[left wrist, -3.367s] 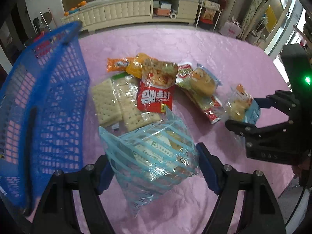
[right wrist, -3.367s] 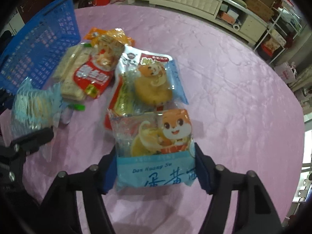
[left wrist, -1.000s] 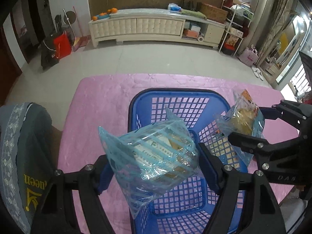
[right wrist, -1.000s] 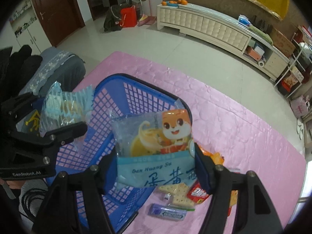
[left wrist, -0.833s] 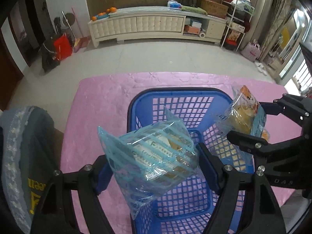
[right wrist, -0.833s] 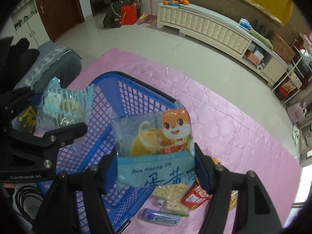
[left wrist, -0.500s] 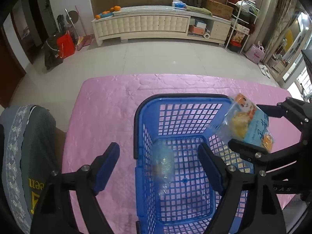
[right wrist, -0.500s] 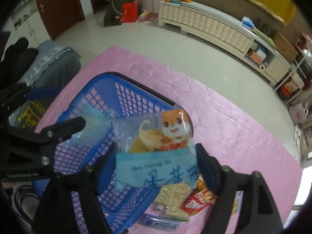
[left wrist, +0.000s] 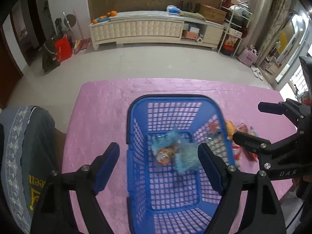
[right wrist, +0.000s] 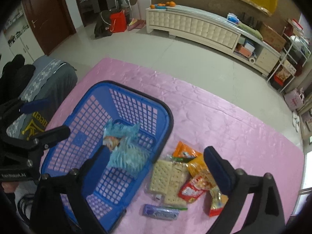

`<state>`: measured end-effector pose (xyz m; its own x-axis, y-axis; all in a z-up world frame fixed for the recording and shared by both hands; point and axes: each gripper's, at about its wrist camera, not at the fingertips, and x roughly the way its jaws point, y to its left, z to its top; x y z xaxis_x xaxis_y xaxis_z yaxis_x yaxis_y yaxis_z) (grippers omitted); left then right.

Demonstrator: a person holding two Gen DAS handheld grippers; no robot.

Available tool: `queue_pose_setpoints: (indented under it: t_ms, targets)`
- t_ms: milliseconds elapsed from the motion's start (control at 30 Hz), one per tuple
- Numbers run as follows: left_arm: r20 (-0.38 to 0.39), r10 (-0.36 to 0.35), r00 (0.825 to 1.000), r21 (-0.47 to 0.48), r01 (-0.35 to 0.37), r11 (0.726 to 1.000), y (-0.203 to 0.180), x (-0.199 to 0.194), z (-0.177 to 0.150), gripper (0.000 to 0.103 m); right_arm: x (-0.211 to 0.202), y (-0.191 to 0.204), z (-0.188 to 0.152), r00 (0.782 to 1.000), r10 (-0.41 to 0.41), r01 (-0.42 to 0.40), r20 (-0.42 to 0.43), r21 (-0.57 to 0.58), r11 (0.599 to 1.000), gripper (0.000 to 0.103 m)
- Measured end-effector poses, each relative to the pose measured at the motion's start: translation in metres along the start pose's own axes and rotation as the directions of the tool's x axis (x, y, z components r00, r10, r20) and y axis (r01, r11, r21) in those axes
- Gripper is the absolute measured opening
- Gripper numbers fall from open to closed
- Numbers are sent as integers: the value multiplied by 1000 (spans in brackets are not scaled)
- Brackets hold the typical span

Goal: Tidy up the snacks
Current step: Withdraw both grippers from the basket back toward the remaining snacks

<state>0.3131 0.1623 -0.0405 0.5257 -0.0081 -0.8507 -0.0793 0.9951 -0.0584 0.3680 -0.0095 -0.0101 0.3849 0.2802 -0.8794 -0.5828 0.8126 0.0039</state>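
A blue mesh basket (left wrist: 171,97) stands on the pink table, right under my left gripper (left wrist: 158,152), which is open with nothing between its fingers. On the basket floor lie a blue striped packet (left wrist: 186,157) and a cartoon-printed packet (left wrist: 163,154), partly overlapping. In the right wrist view the basket (right wrist: 136,91) shows the striped packet (right wrist: 128,156) and the cartoon packet (right wrist: 111,141). My right gripper (right wrist: 156,152) hangs over the basket's right rim, its jaws opening and nothing between them. Each gripper also appears in the other's view: right gripper (left wrist: 259,124), left gripper (right wrist: 45,118).
Loose snacks lie on the pink cloth right of the basket: crackers (right wrist: 165,177), a red packet (right wrist: 193,189), an orange packet (right wrist: 183,150), a yellow packet (right wrist: 197,166), a purple bar (right wrist: 160,212). A chair draped in grey cloth (left wrist: 21,156) stands at the table's left edge.
The striped packet dropped from my left gripper into the basket, then the cartoon packet fell from my right gripper. Both grippers opened wider and rose a little.
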Motion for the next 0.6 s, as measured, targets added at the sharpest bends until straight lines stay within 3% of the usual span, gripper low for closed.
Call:
queue_pose_setpoints:
  t_ms: [267,333,600]
  targets:
    - [61,-9,998,55,6,998,-37,-52,-9,81,-59,-15,-21,998,0,-4,62,76,997,99]
    - [81,18,997,70,-24,997,-46,-64,-15,81,-76,-15,-28,996,-20,13,92,80,997,99]
    - [121,15,993,130,-31,991,-90,-100,-33,81,-115,-27,-65,992,-25,10,124,124,992,99]
